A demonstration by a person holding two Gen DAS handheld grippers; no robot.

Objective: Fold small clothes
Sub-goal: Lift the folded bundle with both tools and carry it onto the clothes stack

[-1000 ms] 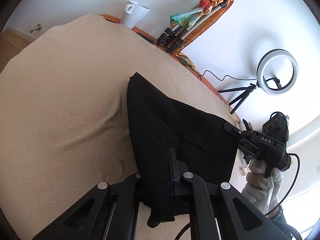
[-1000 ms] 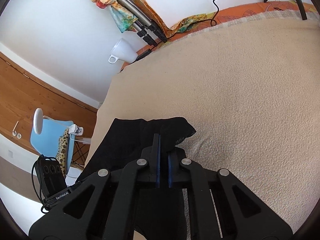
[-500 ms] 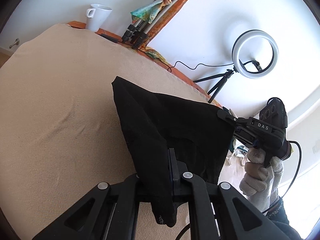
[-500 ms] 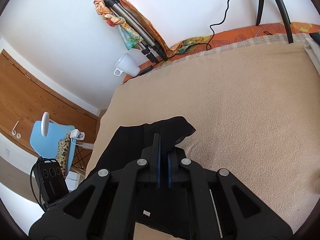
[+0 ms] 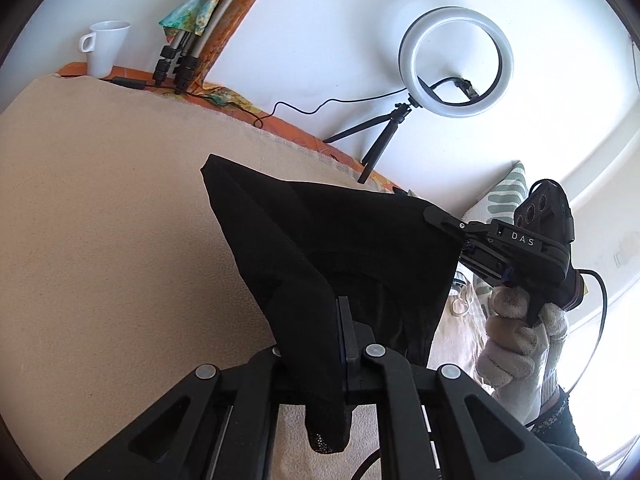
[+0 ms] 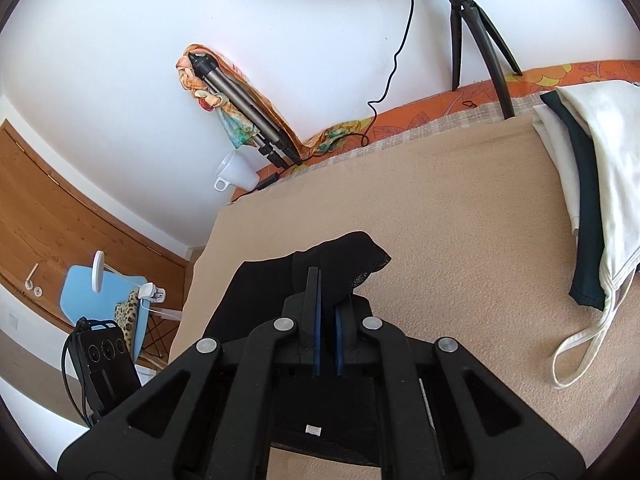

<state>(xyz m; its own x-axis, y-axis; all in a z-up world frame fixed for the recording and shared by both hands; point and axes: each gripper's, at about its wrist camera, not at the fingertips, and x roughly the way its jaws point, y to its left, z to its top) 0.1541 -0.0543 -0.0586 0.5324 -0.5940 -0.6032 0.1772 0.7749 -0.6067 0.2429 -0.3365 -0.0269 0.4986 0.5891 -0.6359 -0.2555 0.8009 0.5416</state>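
Observation:
A small black garment [image 5: 332, 240] hangs stretched between my two grippers, lifted off the beige blanket [image 5: 100, 220]. My left gripper [image 5: 342, 320] is shut on its near edge, with cloth draped over the fingers. My right gripper [image 5: 436, 216], held by a gloved hand, is shut on the far corner. In the right wrist view the right gripper [image 6: 326, 296] pinches the black garment [image 6: 344, 252], whose corner sticks up past the fingers. The left gripper's body [image 6: 104, 360] shows at lower left.
A pile of white and dark green clothes [image 6: 592, 184] lies on the blanket at the right. A white mug [image 5: 106, 46], folded tripods [image 5: 192, 48] and a ring light on a tripod [image 5: 456, 64] stand along the orange table edge by the wall.
Both grippers have risen and lifted the black garment off the blanket, pulling it taut between them. The views have tilted up toward the wall.

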